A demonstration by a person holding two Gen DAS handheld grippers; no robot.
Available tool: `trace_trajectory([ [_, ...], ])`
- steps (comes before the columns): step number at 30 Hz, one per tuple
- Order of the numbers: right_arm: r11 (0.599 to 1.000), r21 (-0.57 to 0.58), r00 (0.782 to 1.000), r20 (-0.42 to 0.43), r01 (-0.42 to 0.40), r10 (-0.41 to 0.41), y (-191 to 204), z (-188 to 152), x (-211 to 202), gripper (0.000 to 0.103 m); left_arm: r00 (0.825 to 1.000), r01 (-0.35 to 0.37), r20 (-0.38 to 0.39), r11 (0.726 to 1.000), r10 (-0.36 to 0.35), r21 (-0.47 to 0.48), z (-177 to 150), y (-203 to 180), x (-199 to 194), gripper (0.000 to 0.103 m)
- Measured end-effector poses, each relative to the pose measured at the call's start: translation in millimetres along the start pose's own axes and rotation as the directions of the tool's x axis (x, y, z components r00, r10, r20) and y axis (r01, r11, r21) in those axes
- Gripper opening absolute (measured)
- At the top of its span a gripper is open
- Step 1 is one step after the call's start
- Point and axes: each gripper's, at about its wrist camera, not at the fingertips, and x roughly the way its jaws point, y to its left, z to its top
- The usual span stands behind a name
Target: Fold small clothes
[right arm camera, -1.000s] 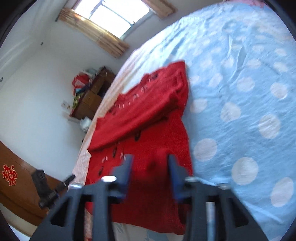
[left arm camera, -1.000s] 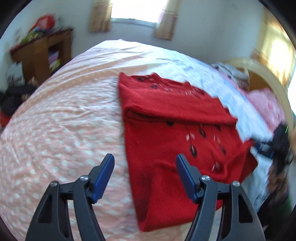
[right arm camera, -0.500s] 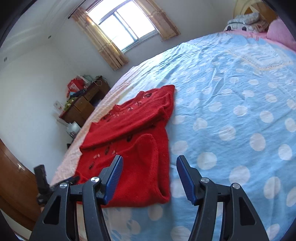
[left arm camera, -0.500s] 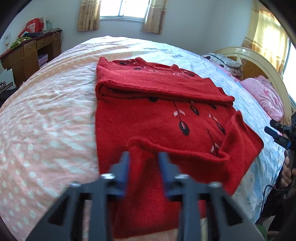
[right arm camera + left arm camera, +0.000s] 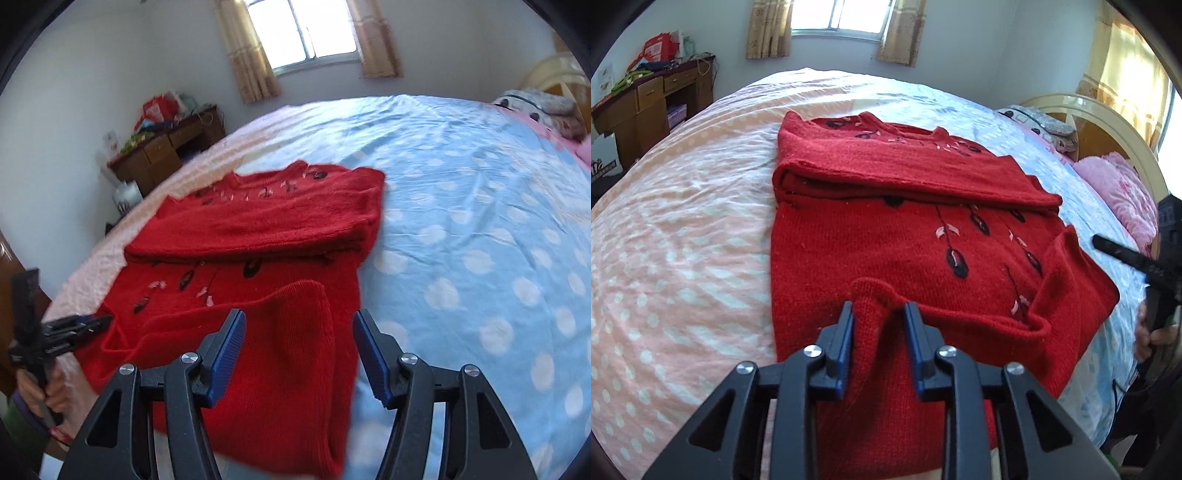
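Note:
A red knit sweater (image 5: 886, 236) with dark leaf motifs lies on the bed, its upper part folded over in a band (image 5: 905, 173). My left gripper (image 5: 878, 325) is shut on a raised fold of the sweater's near edge. The sweater also shows in the right wrist view (image 5: 266, 229). My right gripper (image 5: 297, 343) is open above the sweater's near right part, holding nothing. The left gripper also shows in the right wrist view (image 5: 79, 323) at the sweater's left edge. The right gripper shows in the left wrist view (image 5: 1126, 258) at far right.
The bed has a pink dotted sheet (image 5: 683, 221) on one side and a blue dotted sheet (image 5: 480, 221) on the other. A wooden desk (image 5: 646, 107) stands by the wall. Pillows (image 5: 1119, 192) and a headboard (image 5: 1108, 122) lie at the bed's head.
My left gripper closed on the sweater's near edge and lifted a fold. My right gripper let go of the sweater, opened and drew back from it.

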Motion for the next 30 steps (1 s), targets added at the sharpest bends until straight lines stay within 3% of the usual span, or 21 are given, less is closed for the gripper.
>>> trace_trajectory([
  [4,0.999,-0.034,0.998,-0.059,0.024,-0.026,9.4,-2.6,30.6,0.061,1.0,-0.023,0.006,1.0,0.023,0.021,-1.6,-6.4,-0.1,0.022],
  [6,0.996,-0.074,0.998,-0.025,0.048,-0.05,16.5,-4.6,27.4,0.037,1.0,-0.024,0.006,0.999,0.024,0.039,-3.4,-9.8,-1.8,0.013],
  [7,0.995,-0.084,0.998,-0.025,0.052,-0.055,18.0,-4.9,26.0,0.01,1.0,-0.03,0.008,0.999,0.03,0.043,-3.9,-10.8,-2.6,0.011],
  [8,0.996,-0.079,0.998,-0.034,0.043,-0.045,17.8,-5.2,24.5,0.008,0.999,-0.037,0.011,0.998,0.037,0.047,-4.2,-12.0,-3.2,0.011],
  [11,0.999,-0.041,0.999,-0.026,0.028,-0.029,13.9,-6.3,11.3,0.007,0.999,-0.032,0.013,0.999,0.032,0.017,-0.8,-11.0,-7.3,0.009],
  [15,1.0,-0.017,0.999,0.042,0.0,0.001,13.9,2.6,-25.1,0.007,0.996,0.019,0.083,0.997,-0.013,-0.073,13.7,1.5,-29.0,0.009],
  [20,0.999,0.003,0.99,0.136,-0.036,0.035,16.0,23.4,-58.5,0.007,0.989,0.005,0.146,0.992,0.013,-0.125,39.6,15.2,-44.0,0.007],
  [30,1.0,-0.008,0.982,0.188,0.009,-0.007,19.3,75.9,-43.3,0.007,0.986,-0.046,0.15,0.981,0.074,-0.187,97.9,34.4,-22.3,0.007],
])
